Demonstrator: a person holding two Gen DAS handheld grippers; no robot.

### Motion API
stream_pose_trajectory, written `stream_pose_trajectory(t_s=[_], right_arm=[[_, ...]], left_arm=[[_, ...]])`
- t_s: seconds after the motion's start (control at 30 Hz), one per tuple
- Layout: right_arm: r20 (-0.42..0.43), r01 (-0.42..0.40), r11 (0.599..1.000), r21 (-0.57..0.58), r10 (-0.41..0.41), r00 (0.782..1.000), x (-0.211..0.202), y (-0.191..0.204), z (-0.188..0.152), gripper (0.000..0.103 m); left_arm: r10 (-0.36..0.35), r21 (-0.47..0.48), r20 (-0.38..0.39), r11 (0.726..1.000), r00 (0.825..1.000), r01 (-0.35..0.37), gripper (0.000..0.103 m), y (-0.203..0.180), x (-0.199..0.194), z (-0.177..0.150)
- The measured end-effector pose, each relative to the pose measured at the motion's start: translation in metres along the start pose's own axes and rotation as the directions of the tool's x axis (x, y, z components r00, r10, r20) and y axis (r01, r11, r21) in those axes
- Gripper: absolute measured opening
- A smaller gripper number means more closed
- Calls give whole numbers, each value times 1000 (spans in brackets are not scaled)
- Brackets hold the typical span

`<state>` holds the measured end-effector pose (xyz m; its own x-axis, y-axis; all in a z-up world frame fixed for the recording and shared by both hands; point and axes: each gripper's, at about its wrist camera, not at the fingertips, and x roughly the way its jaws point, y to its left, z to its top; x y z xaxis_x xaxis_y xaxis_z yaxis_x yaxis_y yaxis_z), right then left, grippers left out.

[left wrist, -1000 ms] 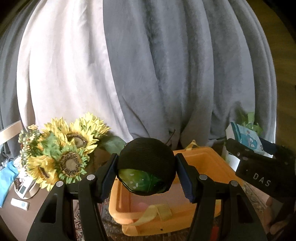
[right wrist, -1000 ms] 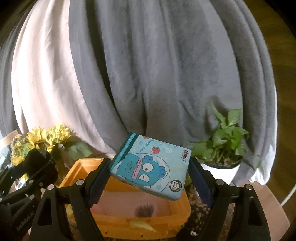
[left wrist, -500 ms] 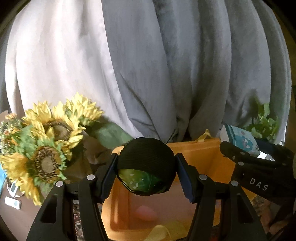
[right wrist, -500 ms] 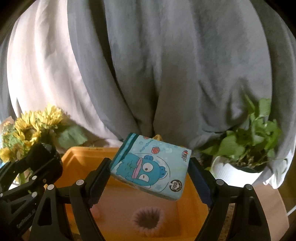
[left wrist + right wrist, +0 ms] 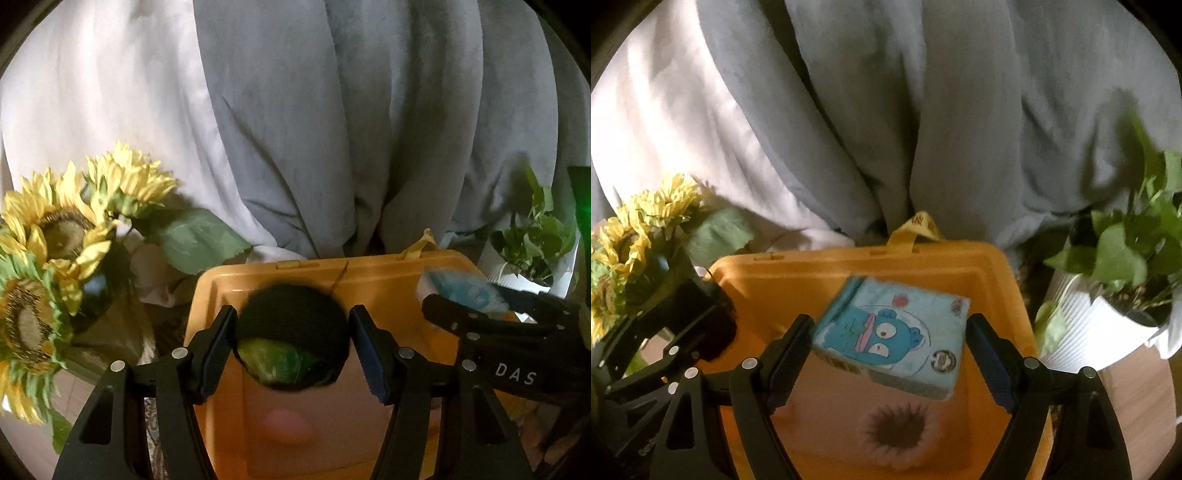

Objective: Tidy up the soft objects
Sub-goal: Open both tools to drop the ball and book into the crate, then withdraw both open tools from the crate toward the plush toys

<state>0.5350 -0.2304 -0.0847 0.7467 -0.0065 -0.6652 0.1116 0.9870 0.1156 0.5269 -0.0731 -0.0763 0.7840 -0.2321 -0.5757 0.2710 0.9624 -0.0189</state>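
Observation:
An orange plastic basket (image 5: 369,264) stands right below both grippers. My left gripper (image 5: 293,332) hangs over its left half, and its jaws are opening. The black ball with a green patch (image 5: 291,321) is blurred between the fingers, and the pads no longer seem to press it. Over the right half of the basket (image 5: 849,258), my right gripper (image 5: 890,332) is shut on a light blue tissue pack with a cartoon fish (image 5: 890,328), which is tilted and slightly blurred. A pink soft piece (image 5: 284,424) and a fuzzy dark-centred ring (image 5: 894,432) lie on the basket floor.
Artificial sunflowers (image 5: 55,236) stand close to the basket's left side. On its right is a green plant in a white ribbed pot (image 5: 1089,325). Grey and white curtains (image 5: 332,129) hang just behind. The basket's yellow strap handle (image 5: 916,225) sticks up at its far rim.
Both grippers moved forward and down over the basket, whose inside now fills the lower view. The left jaws have spread slightly and the ball has gone blurred. The tissue pack looks blurred too.

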Motion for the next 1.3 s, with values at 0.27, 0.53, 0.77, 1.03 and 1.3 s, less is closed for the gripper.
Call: stream_pose_trajectory(t_s=[0.27, 0.53, 0.77, 1.03, 1.3], right_arm=[[24, 12, 1000, 23, -13, 1000, -6, -4, 2, 85], [97, 46, 998, 30, -49, 994, -36, -7, 2, 85], [165, 66, 997, 39, -72, 984, -72, -7, -4, 85], [220, 76, 996, 52, -86, 972, -114, -9, -14, 85], [275, 84, 994, 65, -99, 956, -155, -14, -32, 85]], left_arm=[[6, 8, 17, 1000, 1000, -6, 75, -4, -1, 3], [17, 5, 53, 1000, 998, -17, 77, -5, -23, 4], [37, 7, 109, 999, 993, -39, 80, -10, -57, 5], [44, 16, 166, 999, 985, -48, 83, -14, -99, 2], [34, 22, 208, 999, 978, -40, 85, -22, -137, -7]])
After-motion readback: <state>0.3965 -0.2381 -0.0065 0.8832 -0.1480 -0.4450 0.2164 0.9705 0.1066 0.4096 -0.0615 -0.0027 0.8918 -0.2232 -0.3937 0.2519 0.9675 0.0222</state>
